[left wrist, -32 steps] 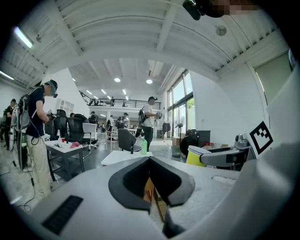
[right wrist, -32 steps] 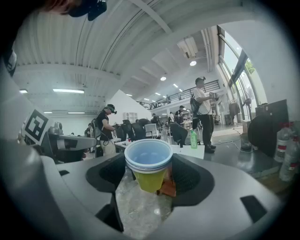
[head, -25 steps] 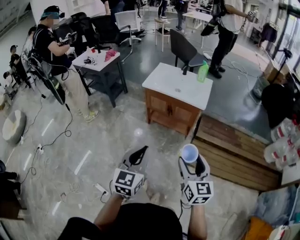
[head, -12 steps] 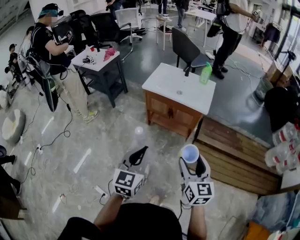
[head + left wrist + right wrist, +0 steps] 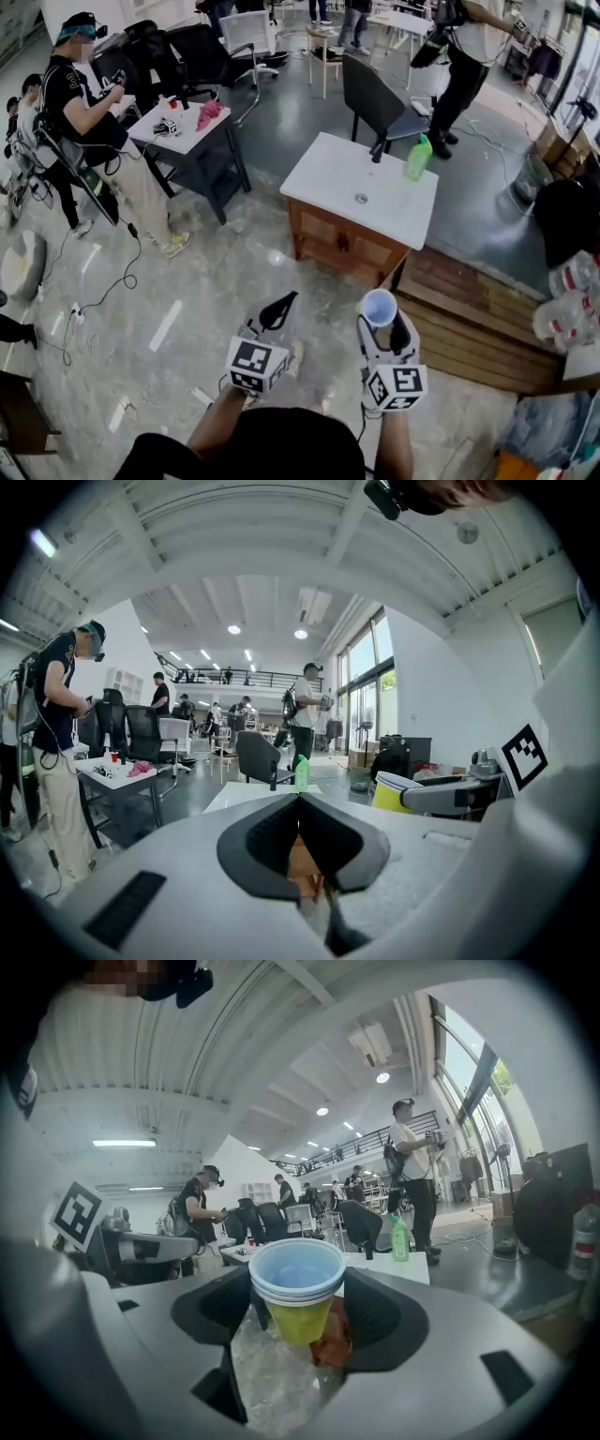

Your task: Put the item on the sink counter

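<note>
My right gripper (image 5: pixel 382 317) is shut on a stack of yellow plastic cups (image 5: pixel 379 307) with a pale blue inside, held upright at chest height; in the right gripper view the cups (image 5: pixel 298 1290) sit between the dark pads (image 5: pixel 375 1309). My left gripper (image 5: pixel 276 311) hangs beside it, shut and empty, its jaws meeting in a point (image 5: pixel 300 801). The sink counter (image 5: pixel 323 178), a white top with a drain on a wooden cabinet, stands a few steps ahead. A black faucet (image 5: pixel 378 150) and a green bottle (image 5: pixel 418 157) are at its far edge.
A black chair (image 5: pixel 370 98) stands behind the counter. Left of it is a dark table (image 5: pixel 187 127) with a pink cloth, and a person in black (image 5: pixel 89 103) beside it. Wooden pallets (image 5: pixel 469 309) lie on the right. Cables (image 5: pixel 103 281) run over the floor at left.
The sink counter has drawn a little nearer and shifted right in the head view as I step forward. Both grippers keep their pose, the cups still held.
</note>
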Available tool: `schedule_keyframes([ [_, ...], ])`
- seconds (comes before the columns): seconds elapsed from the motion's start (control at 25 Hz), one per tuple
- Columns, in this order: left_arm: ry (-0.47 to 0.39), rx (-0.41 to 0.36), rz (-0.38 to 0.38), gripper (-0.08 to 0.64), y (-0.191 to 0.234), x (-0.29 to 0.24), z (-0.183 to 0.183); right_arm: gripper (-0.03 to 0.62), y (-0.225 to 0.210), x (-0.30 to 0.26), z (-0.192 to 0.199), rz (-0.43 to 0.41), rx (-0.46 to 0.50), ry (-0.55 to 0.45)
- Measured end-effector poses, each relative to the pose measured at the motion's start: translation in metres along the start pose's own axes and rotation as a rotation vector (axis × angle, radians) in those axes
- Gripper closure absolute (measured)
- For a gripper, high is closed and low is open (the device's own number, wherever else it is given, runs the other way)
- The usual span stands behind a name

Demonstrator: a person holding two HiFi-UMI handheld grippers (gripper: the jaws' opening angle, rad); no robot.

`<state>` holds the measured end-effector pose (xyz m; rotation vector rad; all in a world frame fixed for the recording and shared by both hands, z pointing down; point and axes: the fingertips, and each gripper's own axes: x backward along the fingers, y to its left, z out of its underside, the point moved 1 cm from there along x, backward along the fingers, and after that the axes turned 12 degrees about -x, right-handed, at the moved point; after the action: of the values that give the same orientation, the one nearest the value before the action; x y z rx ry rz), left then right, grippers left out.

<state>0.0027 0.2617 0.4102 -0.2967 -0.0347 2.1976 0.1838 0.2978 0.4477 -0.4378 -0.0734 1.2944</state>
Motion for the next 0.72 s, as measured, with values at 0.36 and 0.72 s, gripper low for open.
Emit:
schedule_keyframes([
  [0.36,0.014,0.011,0.033,0.558,0.06,-0.059,-0.003,0.281,-0.003,-0.075,-0.016,0.033,-0.015,0.009],
  [0.72,0.018,0.025,0.062,0.558,0.111,-0.103,0.002,0.281,-0.001,-0.137,-0.026,0.065,-0.015,0.018],
])
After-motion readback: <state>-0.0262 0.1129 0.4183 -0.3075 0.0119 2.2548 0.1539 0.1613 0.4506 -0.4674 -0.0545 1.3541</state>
